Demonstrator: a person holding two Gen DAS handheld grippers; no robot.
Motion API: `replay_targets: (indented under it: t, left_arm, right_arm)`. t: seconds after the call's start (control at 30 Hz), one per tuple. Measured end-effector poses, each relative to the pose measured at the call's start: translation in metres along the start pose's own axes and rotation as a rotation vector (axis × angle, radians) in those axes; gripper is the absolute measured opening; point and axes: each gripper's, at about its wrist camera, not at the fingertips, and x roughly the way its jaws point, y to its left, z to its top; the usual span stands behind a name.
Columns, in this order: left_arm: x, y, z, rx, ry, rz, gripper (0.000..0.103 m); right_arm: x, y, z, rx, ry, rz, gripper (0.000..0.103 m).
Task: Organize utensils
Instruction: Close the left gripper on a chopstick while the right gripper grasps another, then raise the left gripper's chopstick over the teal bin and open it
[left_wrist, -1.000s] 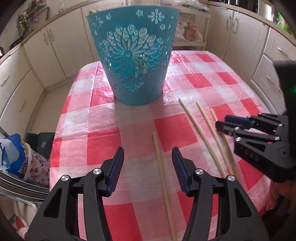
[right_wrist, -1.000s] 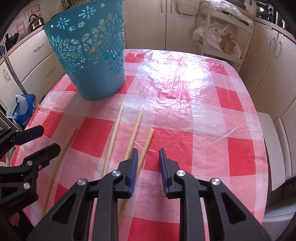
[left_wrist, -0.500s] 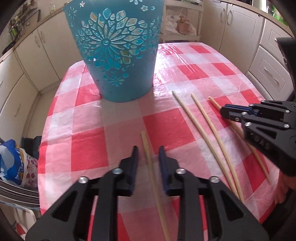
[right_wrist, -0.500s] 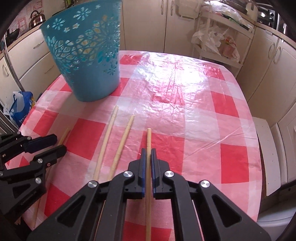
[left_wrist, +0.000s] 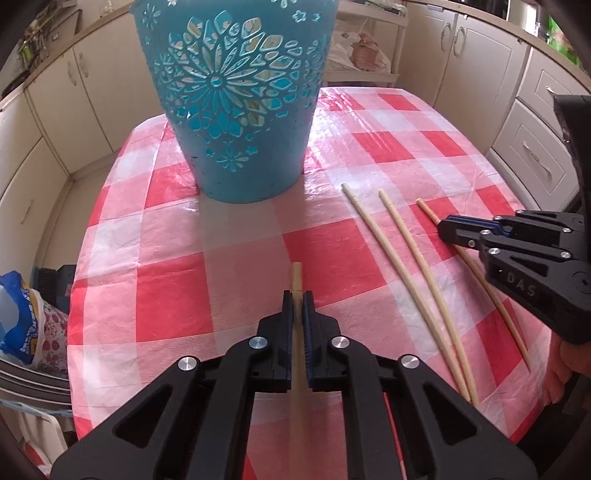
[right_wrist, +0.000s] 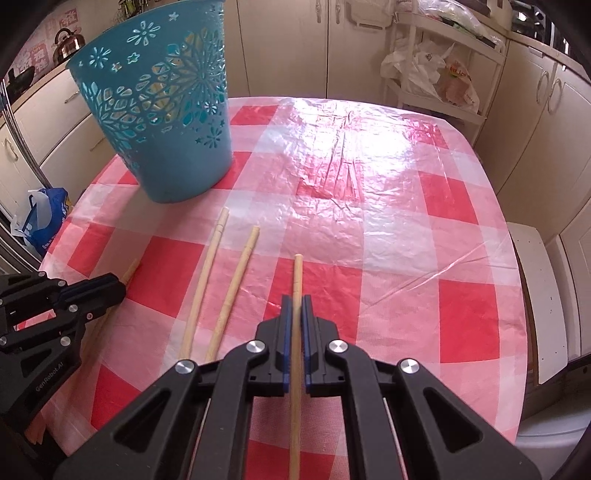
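Observation:
Several pale wooden chopsticks lie on a red-and-white checked tablecloth (left_wrist: 177, 295) in front of a tall blue cut-out basket (left_wrist: 236, 99). My left gripper (left_wrist: 298, 301) is shut on the leftmost chopstick (left_wrist: 296, 275), whose tip pokes out past the pads. My right gripper (right_wrist: 295, 304) is shut on the rightmost chopstick (right_wrist: 297, 273), which runs back between the jaws. Two loose chopsticks (right_wrist: 218, 273) lie side by side between the held ones. In the left wrist view the right gripper (left_wrist: 448, 229) shows at the right edge, clamped on its stick (left_wrist: 428, 212).
The basket (right_wrist: 166, 122) stands upright near the table's far left corner. Cream kitchen cabinets (right_wrist: 280, 44) ring the table. A wire shelf with plastic bags (right_wrist: 439, 74) is behind it, and a blue bag (right_wrist: 44, 214) lies on the floor at left. A white stool (right_wrist: 539, 295) stands at right.
Both grippers went from open to shut. The right jaws closed first on the rightmost chopstick, then the left jaws closed on the leftmost one. The basket looms slightly nearer in the left view.

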Motion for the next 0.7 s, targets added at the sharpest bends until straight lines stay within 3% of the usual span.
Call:
replay_targets:
  t: [0.13,0.33,0.57,0.7]
  left_arm:
    - [-0.021,0.006,0.005,-0.038,-0.074,-0.042,0.005]
    - [-0.063,0.018,0.015,-0.095,-0.254,-0.116,0.005]
    - [-0.131,0.018,0.023,-0.096,-0.601,-0.196,0.005]
    - [-0.164,0.018,0.036,-0.091,-0.774,-0.152,0.005]
  right_arm:
    - [-0.009,-0.012,0.001,0.071,-0.031,0.042,0.006]
    - [-0.013,-0.029,0.001,0.177,-0.047,0.128,0.006]
    - [-0.022,-0.032,0.004,0.23,-0.091,0.177,0.006]
    - [-0.029,-0.03,0.005,0.236,-0.117,0.199,0.006]
